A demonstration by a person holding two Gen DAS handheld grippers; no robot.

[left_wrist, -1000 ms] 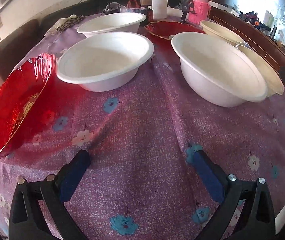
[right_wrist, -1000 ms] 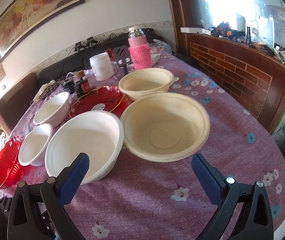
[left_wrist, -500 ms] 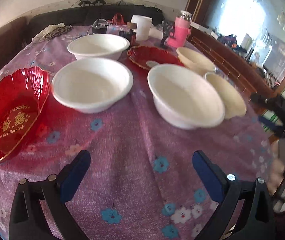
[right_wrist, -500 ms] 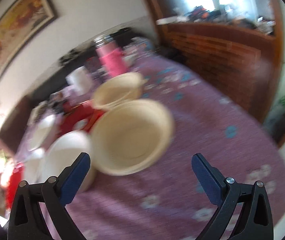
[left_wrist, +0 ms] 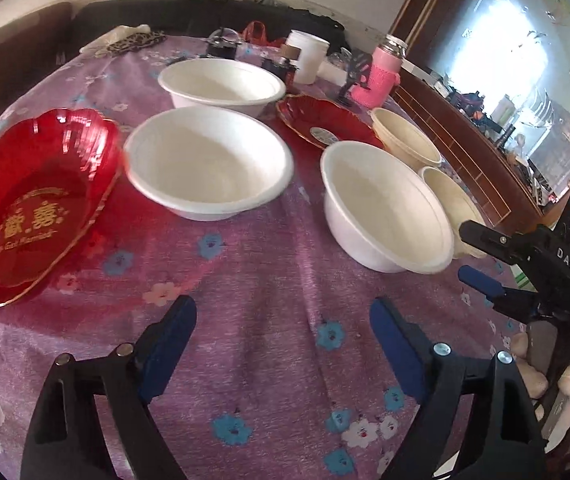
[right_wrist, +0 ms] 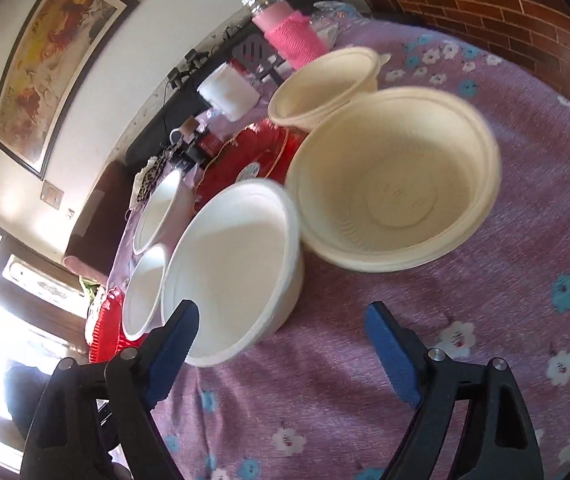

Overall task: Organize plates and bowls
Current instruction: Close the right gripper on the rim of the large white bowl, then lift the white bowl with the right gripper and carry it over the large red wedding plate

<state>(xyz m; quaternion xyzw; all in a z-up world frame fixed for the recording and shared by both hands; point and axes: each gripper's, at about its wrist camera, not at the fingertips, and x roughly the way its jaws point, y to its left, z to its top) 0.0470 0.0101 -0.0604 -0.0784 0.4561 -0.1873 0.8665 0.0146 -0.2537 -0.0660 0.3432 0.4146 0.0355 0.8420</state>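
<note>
White bowls: three round, matte, foam-like bowls point(left_wrist: 209, 168) are sitting at the centre of the left wrist view; the nearest one point(right_wrist: 233, 272) is lying at the lower centre of the right wrist view.
Cream bowls: two ribbed, paper-like bowls point(right_wrist: 397, 184) are standing at the centre right of the right wrist view.
Red plates: a glossy scalloped plate point(left_wrist: 33, 208) with gold letters is sitting at the left edge; a second one point(left_wrist: 321, 122) is lying behind the bowls.
Left gripper point(left_wrist: 283, 340): its jaws are closing, with only cloth between them.
Right gripper point(right_wrist: 283, 344): its jaws are closing, empty, beside the white bowl's rim.
Surface: a purple flowered tablecloth point(left_wrist: 269, 280) is covering the table.
Room: a framed painting point(right_wrist: 49, 64) is hanging at the upper left; a brick wall point(right_wrist: 497, 16) is showing at the upper right.
</note>
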